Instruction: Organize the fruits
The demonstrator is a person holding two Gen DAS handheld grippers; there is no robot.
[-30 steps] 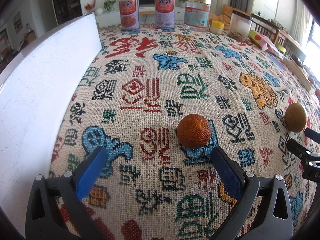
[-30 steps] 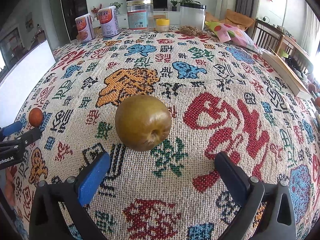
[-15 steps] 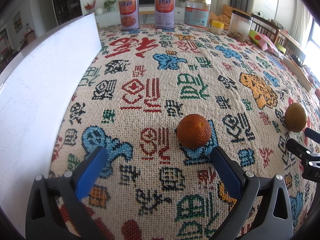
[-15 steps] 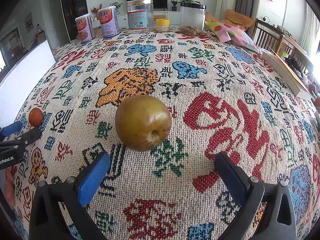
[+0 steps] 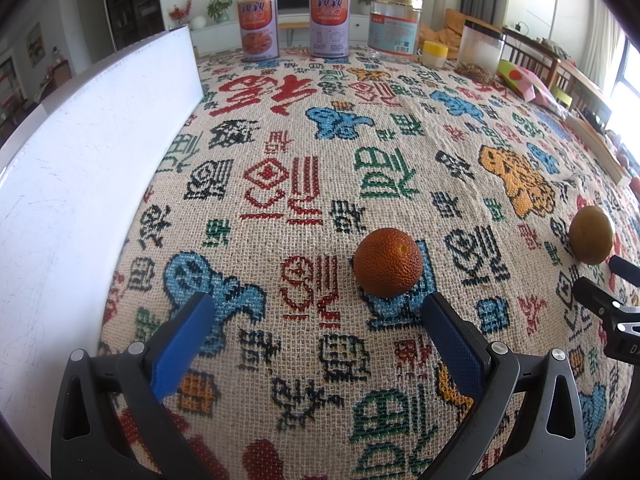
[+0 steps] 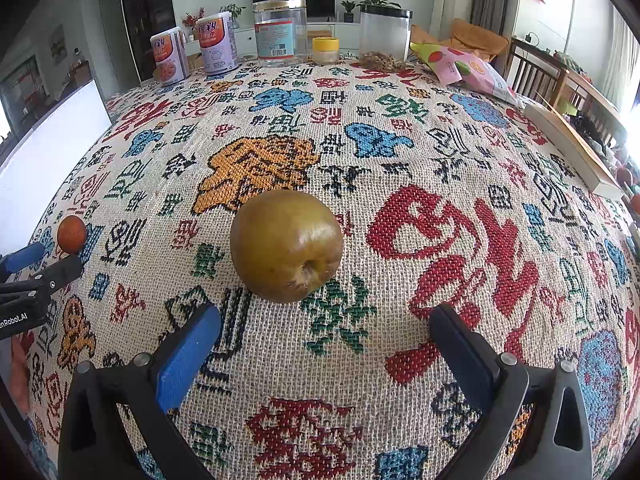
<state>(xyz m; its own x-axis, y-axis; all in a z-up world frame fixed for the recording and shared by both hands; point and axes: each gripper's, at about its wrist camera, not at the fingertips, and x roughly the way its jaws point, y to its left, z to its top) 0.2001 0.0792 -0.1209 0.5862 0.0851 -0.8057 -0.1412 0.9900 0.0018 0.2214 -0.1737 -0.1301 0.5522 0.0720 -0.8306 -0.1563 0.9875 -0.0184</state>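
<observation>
A small orange fruit (image 5: 388, 262) with a pebbled skin lies on the patterned tablecloth (image 5: 320, 152), just beyond my left gripper (image 5: 316, 320) and nearer its right finger. That gripper is open and holds nothing. A brown-green pear (image 6: 286, 246) rests on the cloth just ahead of my right gripper (image 6: 320, 330), which is open and empty too. The pear (image 5: 591, 234) also shows at the right of the left wrist view, and the orange fruit (image 6: 71, 234) at the left of the right wrist view.
A white board (image 5: 80, 184) stands along the table's left side. At the far edge are two printed cans (image 5: 258, 26), a clear jar (image 6: 281, 32), a yellow-lidded pot (image 6: 325, 50), a container of nuts (image 6: 385, 36) and a snack bag (image 6: 468, 70). A book (image 6: 568, 152) lies at right.
</observation>
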